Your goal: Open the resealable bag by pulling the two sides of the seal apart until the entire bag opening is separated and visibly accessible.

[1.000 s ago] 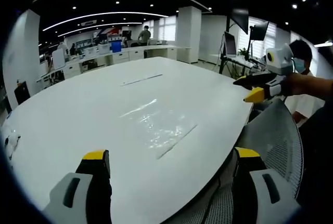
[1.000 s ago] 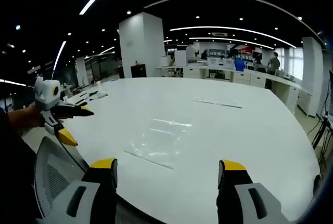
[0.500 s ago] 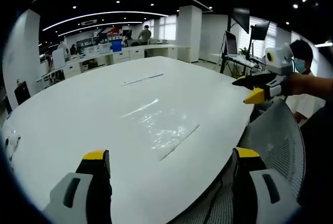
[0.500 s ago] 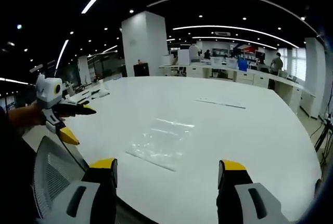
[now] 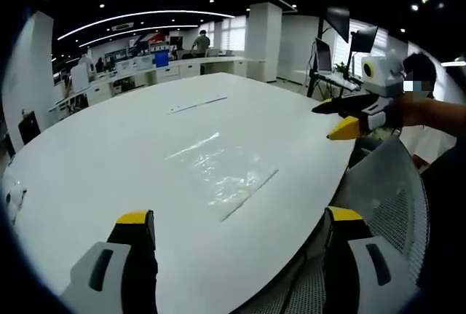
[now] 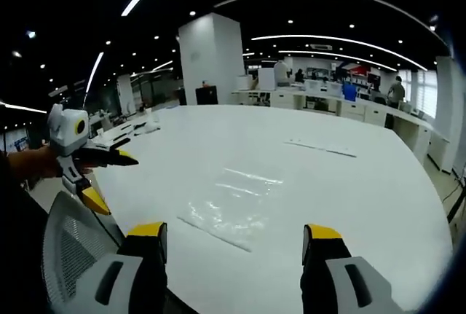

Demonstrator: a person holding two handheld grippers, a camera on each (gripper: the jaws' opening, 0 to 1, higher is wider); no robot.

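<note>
White desk (image 5: 95, 154) stretches ahead of a mesh chair back (image 5: 389, 183). Both the left tool (image 5: 233, 219) and right tool (image 6: 233, 230) are spread wide, holding nothing. Beyond them the clear resealable bag (image 5: 218, 172) lies flat and sealed, untouched. Approach seems under way; next, each tool must pinch one seal lip. Right gripper view shows a pillar (image 6: 211, 59); left gripper view shows monitors (image 5: 360, 41).
</note>
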